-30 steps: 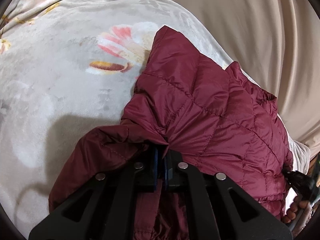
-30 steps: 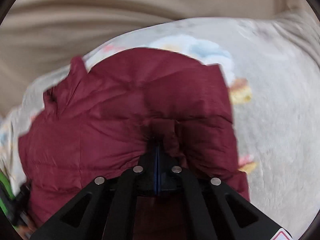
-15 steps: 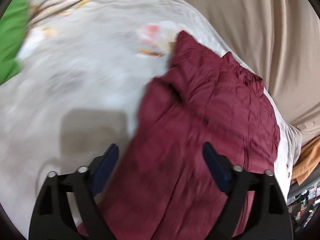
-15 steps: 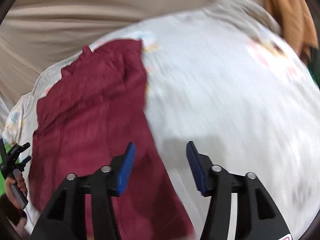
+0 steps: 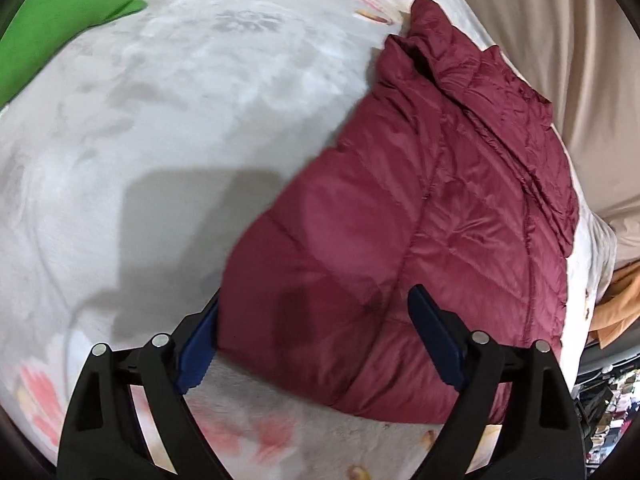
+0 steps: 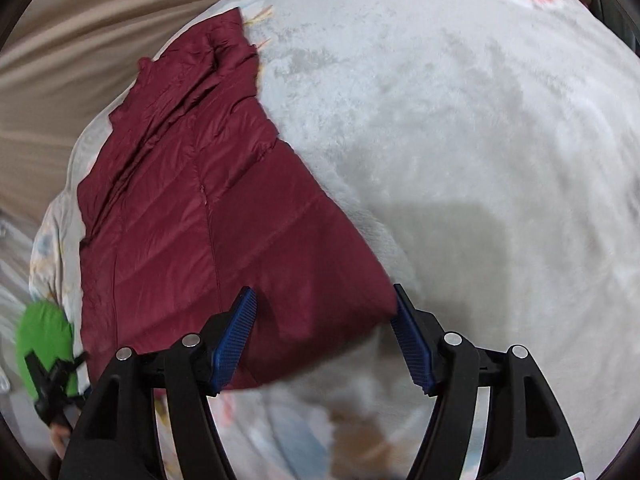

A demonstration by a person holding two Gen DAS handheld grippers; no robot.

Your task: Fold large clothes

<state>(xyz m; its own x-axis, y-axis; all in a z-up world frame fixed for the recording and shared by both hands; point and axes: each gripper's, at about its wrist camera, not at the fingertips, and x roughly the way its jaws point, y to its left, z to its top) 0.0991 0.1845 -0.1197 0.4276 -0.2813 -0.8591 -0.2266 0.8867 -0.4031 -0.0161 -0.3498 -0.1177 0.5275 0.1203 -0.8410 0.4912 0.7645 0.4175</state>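
A maroon quilted jacket (image 5: 420, 220) lies folded on a pale floral blanket (image 5: 180, 100), collar end at the far side. My left gripper (image 5: 315, 297) hovers over the jacket's near left corner. Its blue pads stand wide on either side of the corner without pressing on it, and its jaws are closing a little. In the right wrist view the same jacket (image 6: 208, 216) stretches away to the upper left. My right gripper (image 6: 324, 292) is over its near right corner, jaws opening, with the fabric below the pads and not pinched.
A green cloth (image 5: 60, 12) lies at the blanket's far left and shows again as a green cloth (image 6: 44, 332) at the lower left. An orange cloth (image 5: 616, 300) hangs off the right edge. A beige drape (image 6: 80, 40) backs the bed.
Both grippers were shut on bunched jacket fabric a second ago. They have let go, opened wide and drawn back to the near corners. The jacket now lies flat.
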